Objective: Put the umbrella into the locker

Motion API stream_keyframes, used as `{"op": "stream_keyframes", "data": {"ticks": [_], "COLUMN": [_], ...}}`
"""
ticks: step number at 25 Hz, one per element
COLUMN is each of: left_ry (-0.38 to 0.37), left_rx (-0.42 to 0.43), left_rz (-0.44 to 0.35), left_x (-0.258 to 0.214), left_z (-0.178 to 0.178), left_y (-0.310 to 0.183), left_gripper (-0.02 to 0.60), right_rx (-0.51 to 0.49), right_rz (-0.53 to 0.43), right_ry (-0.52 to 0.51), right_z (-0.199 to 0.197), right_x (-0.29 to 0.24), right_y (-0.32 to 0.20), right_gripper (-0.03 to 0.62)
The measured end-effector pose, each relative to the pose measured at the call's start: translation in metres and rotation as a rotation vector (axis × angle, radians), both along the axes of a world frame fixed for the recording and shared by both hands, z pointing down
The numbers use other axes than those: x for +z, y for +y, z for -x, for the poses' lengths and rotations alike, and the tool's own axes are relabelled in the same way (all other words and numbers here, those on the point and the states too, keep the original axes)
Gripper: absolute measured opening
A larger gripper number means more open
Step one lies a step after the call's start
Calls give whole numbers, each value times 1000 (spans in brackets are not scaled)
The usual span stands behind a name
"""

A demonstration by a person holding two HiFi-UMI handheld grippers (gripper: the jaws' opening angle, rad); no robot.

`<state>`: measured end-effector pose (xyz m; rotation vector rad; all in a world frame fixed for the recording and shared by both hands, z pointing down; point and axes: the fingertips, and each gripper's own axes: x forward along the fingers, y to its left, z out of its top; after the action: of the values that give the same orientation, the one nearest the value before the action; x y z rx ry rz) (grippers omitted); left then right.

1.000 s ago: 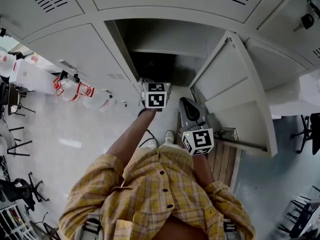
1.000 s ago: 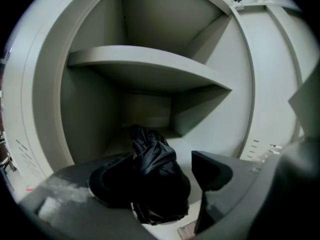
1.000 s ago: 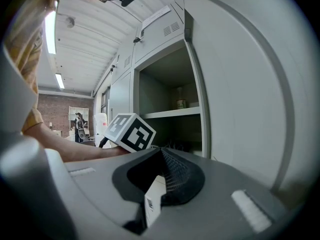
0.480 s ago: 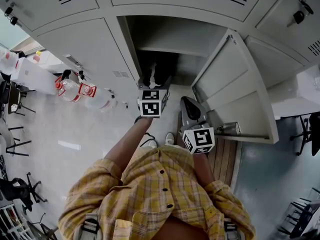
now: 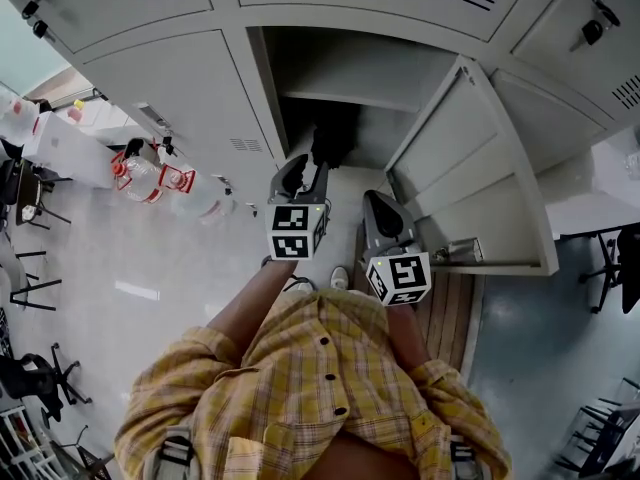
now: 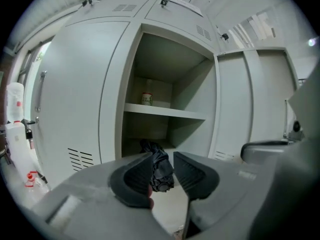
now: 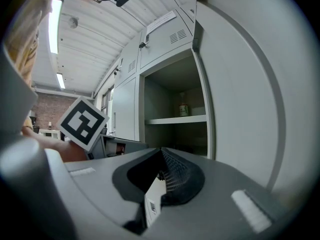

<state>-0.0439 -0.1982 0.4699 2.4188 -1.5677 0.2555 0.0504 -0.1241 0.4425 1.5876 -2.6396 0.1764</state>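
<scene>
The black folded umbrella (image 6: 159, 166) lies in the lower compartment of the open locker (image 6: 165, 112), under its shelf; in the head view the umbrella (image 5: 335, 140) is a dark shape inside the locker (image 5: 350, 68). My left gripper (image 5: 305, 171) is outside the opening, short of the umbrella. Its jaws have just been closing, and a narrow gap remains with nothing between them (image 6: 162, 156); the umbrella shows beyond the gap. My right gripper (image 5: 378, 208) hangs beside the open door (image 5: 470, 168), its jaws together at the tips (image 7: 161, 151).
A small can (image 6: 146, 98) stands on the locker's shelf. The open door swings out to the right; closed locker doors (image 5: 170, 98) flank the opening. Plastic water bottles (image 5: 150, 178) lie on the floor at left. A wooden board (image 5: 448, 318) lies under the door.
My left gripper has drawn back out of the locker toward me and its jaws have narrowed. The umbrella stays inside. My right gripper has not moved.
</scene>
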Motion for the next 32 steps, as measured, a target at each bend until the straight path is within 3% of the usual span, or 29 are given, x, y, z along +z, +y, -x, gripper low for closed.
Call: {"op": "stream_keyframes", "data": {"ticks": [7, 32], "left_ry": [34, 24], "left_rx": [-43, 33], "left_rz": [-32, -110], "left_x": [-8, -12], "left_z": [15, 11], "left_y": [18, 64], "left_gripper": [0, 0], "right_rx": [10, 35], "right_rz": [-4, -7], "right_ry": [-4, 3], "right_z": [0, 1], "right_x": [-2, -1], "right_y": [2, 6], "right_gripper": [-2, -2]}}
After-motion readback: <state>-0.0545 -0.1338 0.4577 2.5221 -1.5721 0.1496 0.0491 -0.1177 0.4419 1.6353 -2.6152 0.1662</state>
